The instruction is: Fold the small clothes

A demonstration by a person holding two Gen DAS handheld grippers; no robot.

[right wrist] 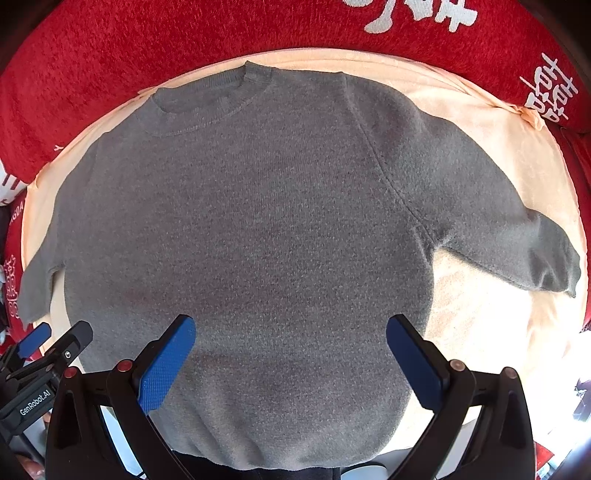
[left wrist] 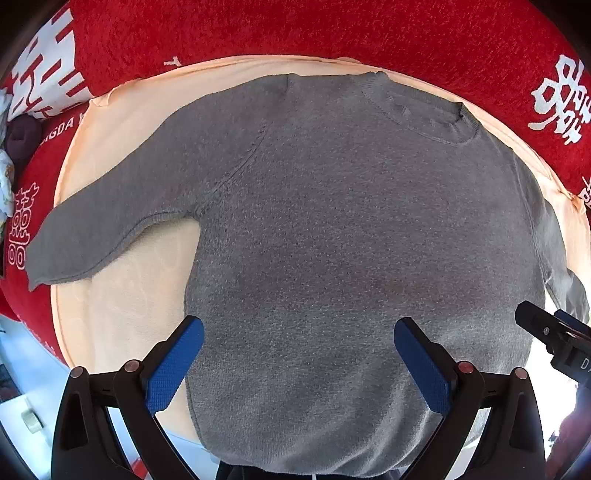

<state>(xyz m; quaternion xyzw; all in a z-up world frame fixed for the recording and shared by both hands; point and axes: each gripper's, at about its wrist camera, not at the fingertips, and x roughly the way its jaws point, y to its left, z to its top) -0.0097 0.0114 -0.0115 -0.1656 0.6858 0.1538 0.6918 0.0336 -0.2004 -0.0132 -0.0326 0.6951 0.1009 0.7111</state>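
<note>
Item: one grey knit sweater [left wrist: 332,229], laid flat and face up on a peach cloth [left wrist: 122,288], neck away from you, hem nearest your fingers and hanging slightly over the near edge. Both sleeves are spread outward: the one on your left [left wrist: 107,218] reaches past the cloth edge onto the red blanket [left wrist: 295,29], and the one on your right [right wrist: 517,236] lies on the cloth with its cuff near the edge. Handling, as a judgement: light, soft and limp, with no stiffness to carry a fold; the fuzzy knit should grip the pads well but will stretch and drag if you pull on one layer only. Take hold at a cuff or at a shoulder seam, pinching both layers, and bring each sleeve in across the body before you fold hem to neck. Your left gripper [left wrist: 299,354] hovers over the lower body with its fingers spread wide, holding nothing; your right gripper [right wrist: 291,350] likewise, wide and empty, over the same lower panel. Each shows at the edge of the other's view, so they sit close side by side; mind a clash when you cross sleeves. Surroundings: red blanket with white characters [right wrist: 417,14] ringing the cloth, and dark and pale oddments [left wrist: 22,136] at the far left, well apart from the sweater. Nothing lies on the sweater itself.
</note>
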